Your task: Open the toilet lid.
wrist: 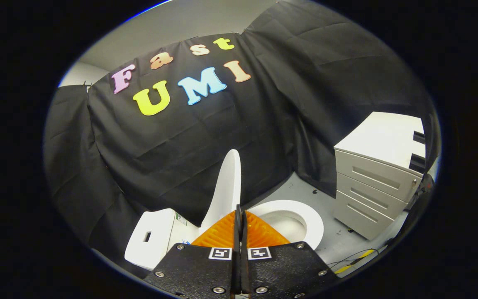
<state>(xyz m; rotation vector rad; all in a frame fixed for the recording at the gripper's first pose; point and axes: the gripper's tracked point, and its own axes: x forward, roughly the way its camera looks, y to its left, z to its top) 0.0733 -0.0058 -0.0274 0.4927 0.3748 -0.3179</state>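
Above the toilet bowl (295, 207), the gripper (239, 212) points steeply down, fingers seemingly closed, beside the raised lid (227, 187).

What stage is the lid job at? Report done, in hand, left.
Done: the toilet lid stands raised, seen edge-on, and the seat ring and bowl lie exposed. In hand: nothing; the gripper is shut with no gap, just short of the lid. Left: apparently only pulling away.
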